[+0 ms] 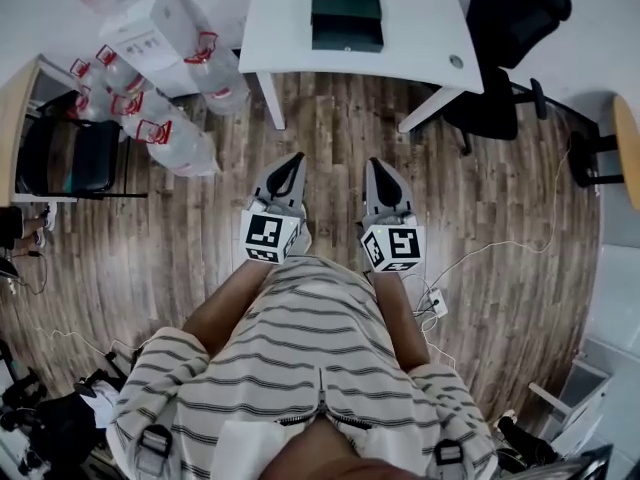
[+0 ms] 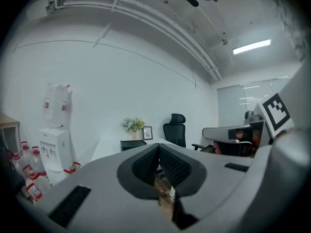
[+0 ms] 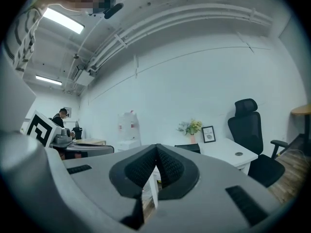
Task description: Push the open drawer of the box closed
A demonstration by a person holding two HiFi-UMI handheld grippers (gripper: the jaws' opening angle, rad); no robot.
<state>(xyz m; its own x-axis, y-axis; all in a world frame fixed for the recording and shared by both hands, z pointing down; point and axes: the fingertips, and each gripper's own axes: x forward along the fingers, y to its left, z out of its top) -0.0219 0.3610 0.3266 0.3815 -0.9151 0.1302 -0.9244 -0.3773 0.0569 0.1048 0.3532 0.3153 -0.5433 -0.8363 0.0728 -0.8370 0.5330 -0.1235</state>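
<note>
1. Clenched shut and empty: left hand-held gripper (image 1: 291,160) and right hand-held gripper (image 1: 381,166), over the brown wooden floor (image 1: 200,228).
2. The dark rectangular box (image 1: 346,18) sits mid white worktop (image 1: 285,28), whose far edge is cut off. Its front is too small to read.

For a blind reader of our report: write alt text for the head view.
A person in a striped shirt holds the left gripper and right gripper, jaws shut, over a wood-plank floor, pointing toward a dark rectangular box on a white table. Clear water jugs stand left, a black office chair right.
</note>
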